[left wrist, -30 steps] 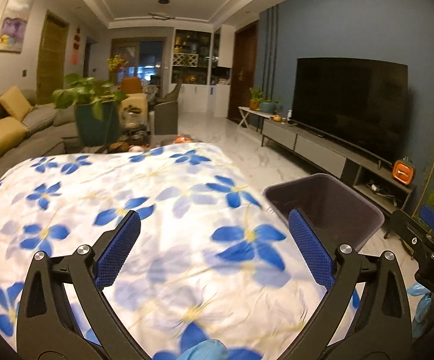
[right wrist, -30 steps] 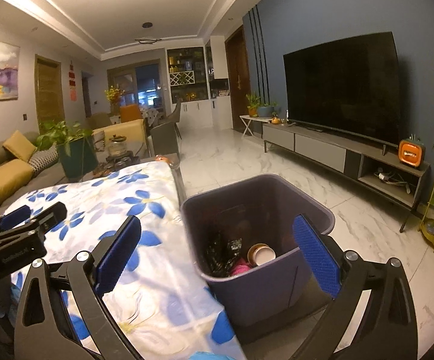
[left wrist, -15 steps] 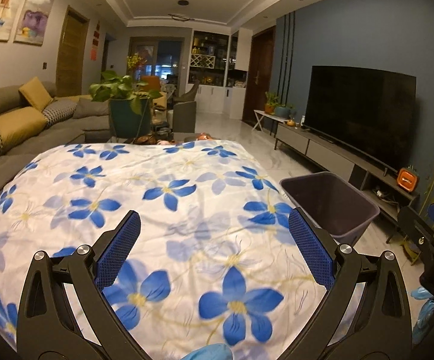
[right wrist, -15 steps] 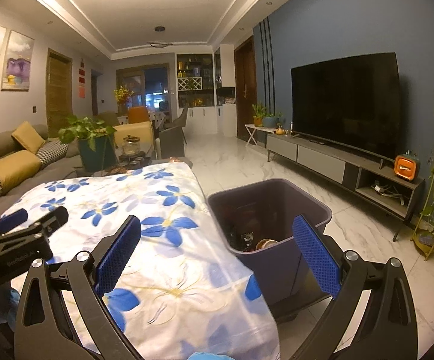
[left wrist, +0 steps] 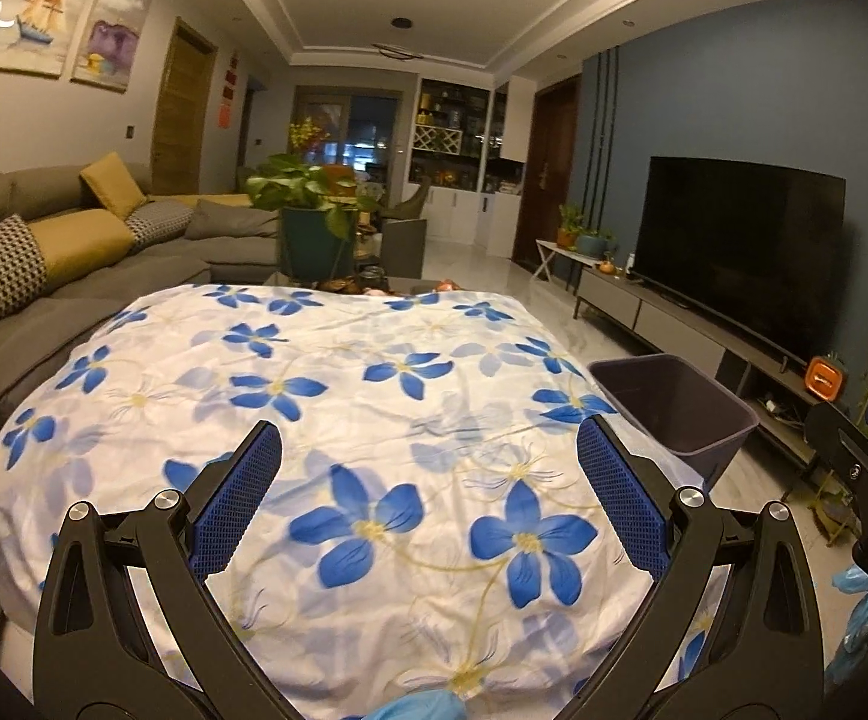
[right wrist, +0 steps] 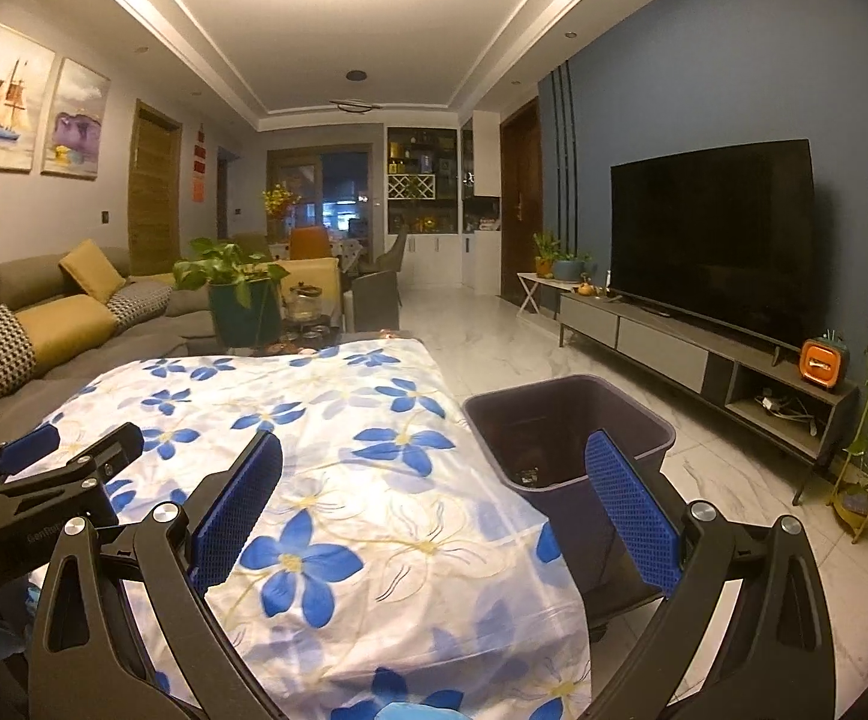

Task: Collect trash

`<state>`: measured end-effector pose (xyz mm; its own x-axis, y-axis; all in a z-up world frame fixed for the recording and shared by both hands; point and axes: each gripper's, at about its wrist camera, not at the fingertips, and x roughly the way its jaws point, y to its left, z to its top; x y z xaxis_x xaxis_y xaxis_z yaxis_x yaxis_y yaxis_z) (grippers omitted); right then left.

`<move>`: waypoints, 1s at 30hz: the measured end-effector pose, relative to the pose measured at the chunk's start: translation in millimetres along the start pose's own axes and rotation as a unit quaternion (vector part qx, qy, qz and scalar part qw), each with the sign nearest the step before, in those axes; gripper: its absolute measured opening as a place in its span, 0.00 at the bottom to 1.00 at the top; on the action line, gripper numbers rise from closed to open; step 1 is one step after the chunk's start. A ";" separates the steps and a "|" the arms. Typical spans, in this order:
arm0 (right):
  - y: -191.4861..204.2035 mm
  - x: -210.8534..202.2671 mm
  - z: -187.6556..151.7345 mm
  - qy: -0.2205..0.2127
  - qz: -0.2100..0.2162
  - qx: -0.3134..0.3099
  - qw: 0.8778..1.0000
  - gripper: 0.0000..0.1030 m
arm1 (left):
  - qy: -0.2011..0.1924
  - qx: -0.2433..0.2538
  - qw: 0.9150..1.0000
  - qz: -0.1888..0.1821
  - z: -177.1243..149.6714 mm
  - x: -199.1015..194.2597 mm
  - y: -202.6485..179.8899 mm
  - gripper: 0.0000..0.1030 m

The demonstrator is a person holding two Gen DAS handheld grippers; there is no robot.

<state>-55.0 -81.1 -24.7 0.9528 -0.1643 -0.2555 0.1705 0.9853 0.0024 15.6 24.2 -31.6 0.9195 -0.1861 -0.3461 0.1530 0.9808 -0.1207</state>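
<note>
One dark purple plastic trash bin (right wrist: 566, 438) is being seen on the floor, just beside one blue-flowered white tablecloth (left wrist: 338, 420).
Two grippers, left gripper (left wrist: 428, 462) and right gripper (right wrist: 434, 468), are being held spread apart, empty.

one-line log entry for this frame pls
left gripper: open, empty | right gripper: open, empty | bin: on floor right of table, some trash inside | floral tablecloth: no trash visible
</note>
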 end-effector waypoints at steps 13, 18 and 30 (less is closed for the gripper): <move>6.2 -8.9 -2.3 -0.004 0.008 -0.003 1.000 0.95 | -0.010 0.003 1.000 0.005 0.0 -16.7 1.3 0.94; 7.8 -10.1 -1.8 -0.005 0.007 -0.002 1.000 0.95 | -0.009 0.005 1.000 0.003 0.5 -17.2 0.0 0.94; 9.7 -11.2 2.2 -0.010 0.004 -0.003 1.000 0.95 | -0.006 0.004 1.000 0.000 1.3 -15.6 -2.7 0.94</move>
<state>-63.5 -69.7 -19.7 0.9589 -0.1565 -0.2368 0.1606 0.9870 -0.0021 1.3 24.5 -24.7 0.9238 -0.1853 -0.3351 0.1558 0.9813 -0.1129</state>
